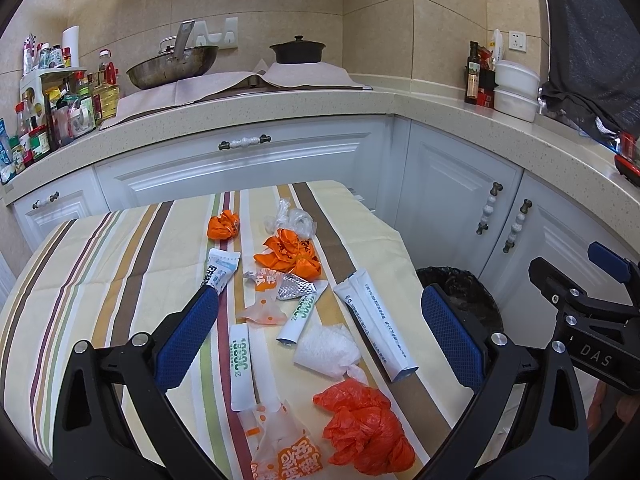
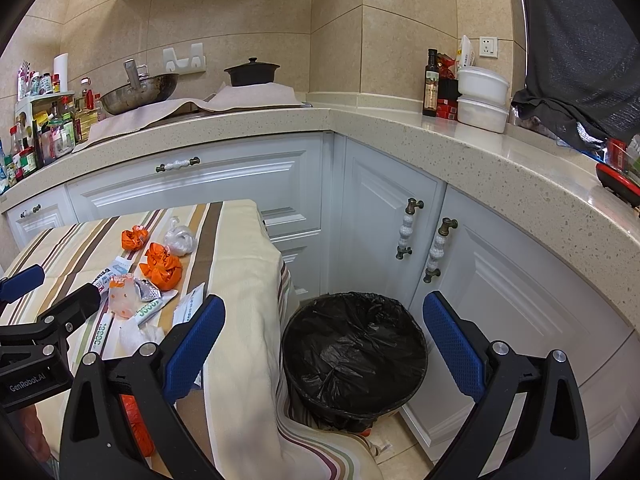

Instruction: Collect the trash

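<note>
Left wrist view: left gripper [image 1: 320, 336] spread wide, empty, above striped table [image 1: 100, 264]; trash between its fingers: three orange bags, four white tubes.
Right wrist view: right gripper [image 2: 324, 344] spread, empty, over black-lined bin [image 2: 354, 354] at 6 o'clock.

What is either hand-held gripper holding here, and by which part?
Nothing. The left hand-held gripper is open above the trash on the table; the right hand-held gripper is open over the bin.
</note>
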{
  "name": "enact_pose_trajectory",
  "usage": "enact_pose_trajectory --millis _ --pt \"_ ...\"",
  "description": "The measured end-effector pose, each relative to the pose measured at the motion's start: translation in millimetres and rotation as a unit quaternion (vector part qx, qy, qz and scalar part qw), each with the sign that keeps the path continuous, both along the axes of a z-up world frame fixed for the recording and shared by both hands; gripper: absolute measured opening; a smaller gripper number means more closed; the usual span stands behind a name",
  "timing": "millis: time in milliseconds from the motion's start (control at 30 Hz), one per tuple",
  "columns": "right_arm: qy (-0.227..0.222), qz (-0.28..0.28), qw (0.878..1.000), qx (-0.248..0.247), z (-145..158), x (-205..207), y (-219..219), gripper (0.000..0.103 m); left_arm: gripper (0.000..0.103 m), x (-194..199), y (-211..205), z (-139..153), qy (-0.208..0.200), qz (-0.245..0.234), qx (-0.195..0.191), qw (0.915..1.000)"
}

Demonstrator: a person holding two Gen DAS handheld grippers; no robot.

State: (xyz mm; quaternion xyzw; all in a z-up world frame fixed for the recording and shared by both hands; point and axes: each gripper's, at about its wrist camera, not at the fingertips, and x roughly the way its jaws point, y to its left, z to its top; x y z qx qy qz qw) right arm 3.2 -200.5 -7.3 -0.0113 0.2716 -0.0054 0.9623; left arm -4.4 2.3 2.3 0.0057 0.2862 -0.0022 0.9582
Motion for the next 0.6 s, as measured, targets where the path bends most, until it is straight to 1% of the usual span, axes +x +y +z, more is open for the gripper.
enact_pose_trajectory --millis 433,467,600 --pt "0.000 0.000 1.000 0.000 0.4 0.9 1.3 0.097 0.099 0.1 0.2 -0.4 0.001 0.000 -0.001 1.0000" --pt "0.000 0.000 1.000 0.000 0.4 1.0 1.5 0.097 0.099 1.0 1.5 -7.8 0.002 -0.001 -0.001 1.0000" --pt "0.000 0.000 1.000 0.000 0.5 1.3 2.3 0.097 0.099 1.0 2.1 -9.0 0.002 -0.001 -0.001 1.0000"
